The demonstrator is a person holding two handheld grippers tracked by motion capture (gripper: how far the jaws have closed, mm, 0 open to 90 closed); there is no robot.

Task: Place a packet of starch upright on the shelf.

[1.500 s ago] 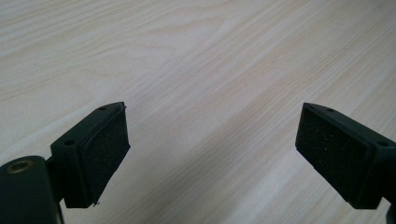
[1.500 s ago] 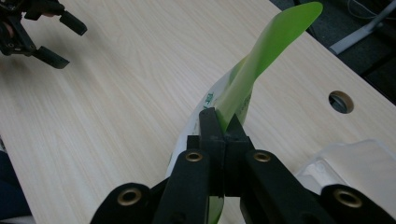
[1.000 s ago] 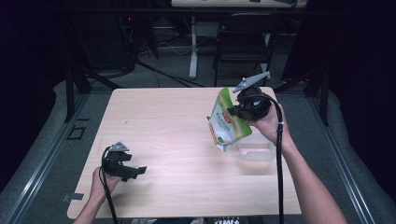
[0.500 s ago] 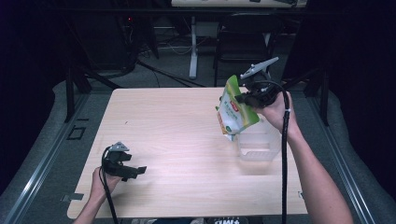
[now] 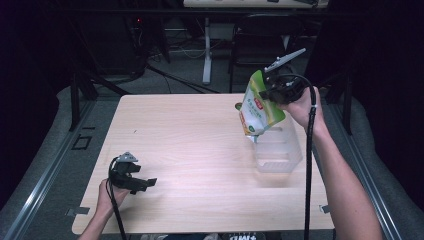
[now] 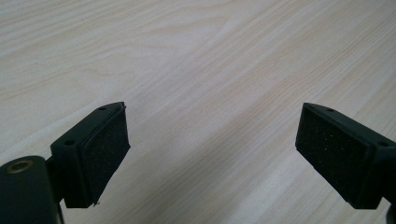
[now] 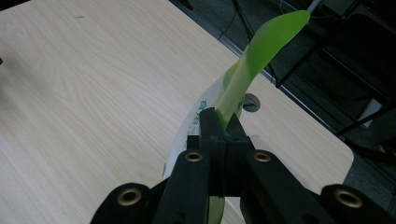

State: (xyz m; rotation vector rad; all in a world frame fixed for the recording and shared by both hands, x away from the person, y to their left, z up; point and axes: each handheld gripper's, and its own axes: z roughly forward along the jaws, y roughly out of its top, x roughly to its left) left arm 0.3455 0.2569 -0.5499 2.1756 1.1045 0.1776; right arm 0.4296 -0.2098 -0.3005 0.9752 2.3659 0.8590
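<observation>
Lighting: the pale wood-grain tabletop (image 5: 190, 150) is lit evenly from above; the surrounding room is left almost black. Shadows: soft and faint, cast close under the clear plastic container (image 5: 280, 150). Glare: none marked. Sharpness: the high view is rendered grainy and slightly soft; in the gripper views the black foam-padded jaws are blurred at the bottom edge, and the wood grain is kept reasonably sharp.

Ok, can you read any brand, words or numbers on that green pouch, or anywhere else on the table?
Green pouch: a red label patch and green print on its white front, too small and blurred to read.
Right gripper view: green characters along the pouch's edge, not legible.
Clear plastic container, table: no text.
</observation>
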